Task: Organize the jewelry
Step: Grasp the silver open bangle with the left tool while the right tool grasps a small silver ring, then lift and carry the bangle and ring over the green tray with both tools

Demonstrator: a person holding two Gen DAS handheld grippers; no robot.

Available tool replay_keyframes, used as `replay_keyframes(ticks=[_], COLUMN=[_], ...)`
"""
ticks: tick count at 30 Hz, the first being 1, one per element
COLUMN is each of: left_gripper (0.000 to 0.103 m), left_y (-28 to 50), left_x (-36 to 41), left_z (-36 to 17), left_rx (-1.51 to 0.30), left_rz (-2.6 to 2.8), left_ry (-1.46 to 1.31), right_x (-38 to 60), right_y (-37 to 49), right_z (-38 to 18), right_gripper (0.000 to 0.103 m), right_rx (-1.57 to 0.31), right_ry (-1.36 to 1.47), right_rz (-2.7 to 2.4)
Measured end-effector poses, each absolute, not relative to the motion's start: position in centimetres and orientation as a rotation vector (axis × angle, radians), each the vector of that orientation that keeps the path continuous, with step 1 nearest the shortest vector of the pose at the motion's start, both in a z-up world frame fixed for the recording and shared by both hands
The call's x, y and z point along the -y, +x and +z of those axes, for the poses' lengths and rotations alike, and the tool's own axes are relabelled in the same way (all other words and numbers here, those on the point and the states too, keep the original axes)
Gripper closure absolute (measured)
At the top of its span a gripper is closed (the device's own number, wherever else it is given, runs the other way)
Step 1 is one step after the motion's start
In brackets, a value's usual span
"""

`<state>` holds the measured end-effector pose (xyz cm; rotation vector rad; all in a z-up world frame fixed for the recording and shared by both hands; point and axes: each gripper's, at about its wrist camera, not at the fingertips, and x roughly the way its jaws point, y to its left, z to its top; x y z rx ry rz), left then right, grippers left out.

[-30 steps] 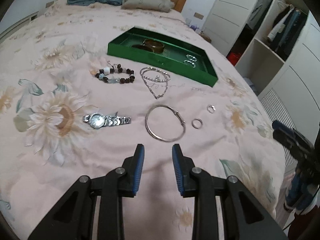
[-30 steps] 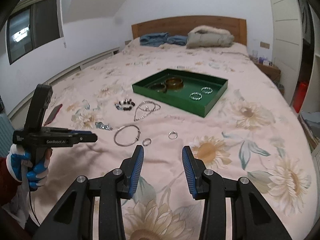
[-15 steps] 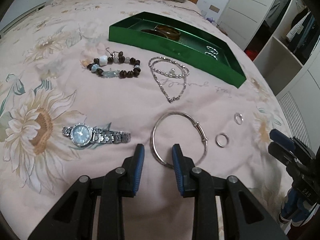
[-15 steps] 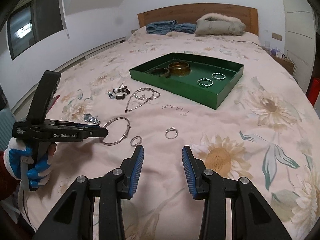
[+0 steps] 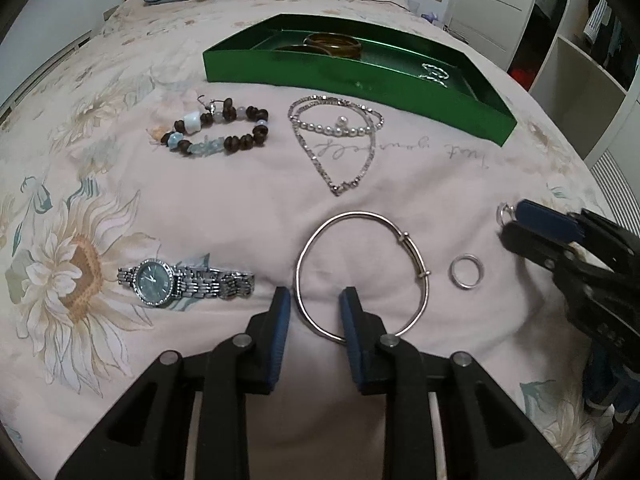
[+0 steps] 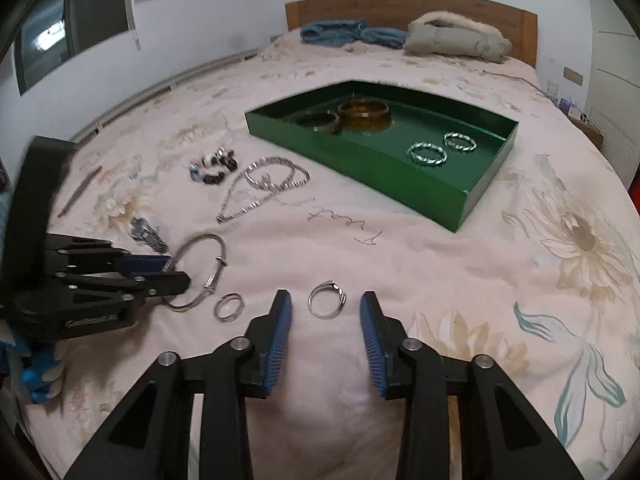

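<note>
The left gripper point(image 5: 313, 305) is held low over the flowered bedspread point(image 5: 224, 200), and its jaws are spread with the near rim of the silver bangle point(image 5: 362, 272) lying between them; the blue pads are seen on either side of the rim without pressing on it, and the jaws have just been closing a little. To the left of these jaws, just beside them, the silver wristwatch point(image 5: 180, 282) is laid flat, and to their right, past the bangle, a plain silver ring point(image 5: 466, 271) is seen. Beyond the jaws the beaded bracelet point(image 5: 218, 130) and the pearl and chain necklaces point(image 5: 338, 140) are laid side by side, and farther still the green tray point(image 5: 360, 76) is set, with 2 amber bangles point(image 5: 332, 44) at its far left and 2 twisted silver rings point(image 6: 442, 148) toward its right. The right gripper point(image 6: 325, 309) is held low over the bedspread as well, its jaws spread and just lately closing, with the small set ring point(image 6: 326, 300) lying in the gap just ahead of the pads and touched by neither. In the right wrist view the plain ring is found just left of these jaws, and the left gripper is seen beyond it at the bangle. At the head of the bed a blue garment point(image 6: 352, 34) and a grey jacket point(image 6: 456, 38) are piled, well apart from both pairs of jaws.
</note>
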<state>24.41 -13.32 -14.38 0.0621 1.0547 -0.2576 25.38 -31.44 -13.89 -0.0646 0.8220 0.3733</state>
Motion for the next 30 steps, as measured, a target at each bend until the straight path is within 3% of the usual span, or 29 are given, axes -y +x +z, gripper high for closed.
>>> replay_keyframes(ticks=[4, 9, 16, 30], left_gripper=[0.08, 0.08, 0.098, 0.099], left_y=[24.9, 24.9, 24.1, 19.5], left_x=[13.4, 13.7, 14.9, 15.0], left_z=[-14.7, -14.8, -14.3, -10.2], left_rx=[-1.064, -1.069, -1.022, -0.927], left_rz=[-0.263, -0.24, -0.223, -0.2], left_ry=[0.03, 0.056, 0.122, 0.194], right_x=[31.1, 31.2, 32.5, 33.8], right_y=[26.1, 25.6, 23.0, 13.5], right_z=[-14.9, -14.8, -13.1, -9.2], right_gripper=[0.083, 0.083, 0.083, 0.083], right_rx=[-0.862, -0.855, -0.825, -0.745], right_ry=[-0.091, -0.079, -0.012, 0.032], right_rz=[0.352, 0.329, 0.291, 0.228])
